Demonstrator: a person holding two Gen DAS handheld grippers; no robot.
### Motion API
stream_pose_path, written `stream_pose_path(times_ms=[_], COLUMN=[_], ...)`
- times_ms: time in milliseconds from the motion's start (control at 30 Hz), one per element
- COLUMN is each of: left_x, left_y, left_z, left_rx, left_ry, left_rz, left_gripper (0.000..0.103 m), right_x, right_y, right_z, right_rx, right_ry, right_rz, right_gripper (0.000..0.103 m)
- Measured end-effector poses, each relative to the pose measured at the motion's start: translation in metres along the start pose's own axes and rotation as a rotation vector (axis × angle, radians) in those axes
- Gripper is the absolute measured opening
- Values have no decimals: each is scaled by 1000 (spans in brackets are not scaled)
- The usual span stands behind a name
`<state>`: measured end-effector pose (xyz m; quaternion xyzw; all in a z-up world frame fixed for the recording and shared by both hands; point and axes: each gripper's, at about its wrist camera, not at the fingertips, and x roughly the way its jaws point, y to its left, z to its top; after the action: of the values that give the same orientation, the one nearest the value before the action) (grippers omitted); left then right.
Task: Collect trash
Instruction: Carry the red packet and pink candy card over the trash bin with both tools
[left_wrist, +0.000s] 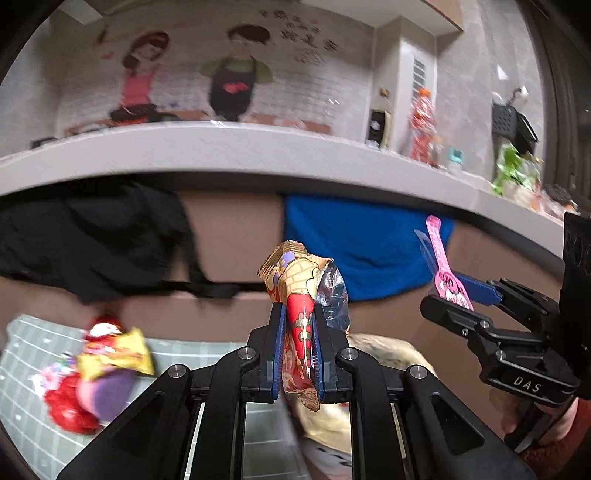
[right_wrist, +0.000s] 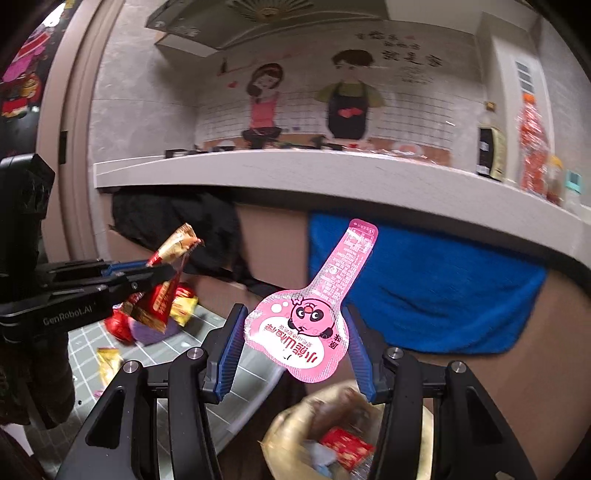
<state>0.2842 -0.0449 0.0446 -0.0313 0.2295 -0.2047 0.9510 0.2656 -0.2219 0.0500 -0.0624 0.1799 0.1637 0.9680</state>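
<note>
My left gripper (left_wrist: 299, 317) is shut on a red and gold snack wrapper (left_wrist: 301, 295), held up in the air; it also shows in the right wrist view (right_wrist: 168, 266). My right gripper (right_wrist: 295, 332) has its jaws wide apart around a pink cartoon pouch wrapper (right_wrist: 306, 328), which sits between them; in the left wrist view the right gripper (left_wrist: 456, 291) appears with the pink wrapper (left_wrist: 443, 266) at its tips. A yellowish trash bag (right_wrist: 343, 424) with wrappers inside lies below the right gripper.
More wrappers (left_wrist: 99, 369) lie on a grey-green grid mat (left_wrist: 26, 362) at the left. A counter (left_wrist: 258, 151) with bottles runs across above. A black cloth (left_wrist: 92, 236) and a blue towel (left_wrist: 362, 243) hang below it.
</note>
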Motion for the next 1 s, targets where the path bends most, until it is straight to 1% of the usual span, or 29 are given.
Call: stream_pose_path(times_ms=[167, 333, 600, 1000], left_x=[26, 49, 75, 107], left_y=[-24, -40, -56, -54], left_z=[-12, -22, -36, -50], left_rx=[-2, -9, 4, -38], left_ry=[43, 83, 147, 223], left_rz=[-56, -90, -104, -121], left_gripper=[14, 14, 14, 14], right_x=[-6, -6, 4, 31], right_y=[-32, -53, -77, -93], right_z=[-16, -32, -61, -79], right_rx=[47, 74, 142, 200], right_ry=[25, 46, 98, 157], right_rz=[-45, -67, -69, -55], right_gripper=[49, 49, 49, 49])
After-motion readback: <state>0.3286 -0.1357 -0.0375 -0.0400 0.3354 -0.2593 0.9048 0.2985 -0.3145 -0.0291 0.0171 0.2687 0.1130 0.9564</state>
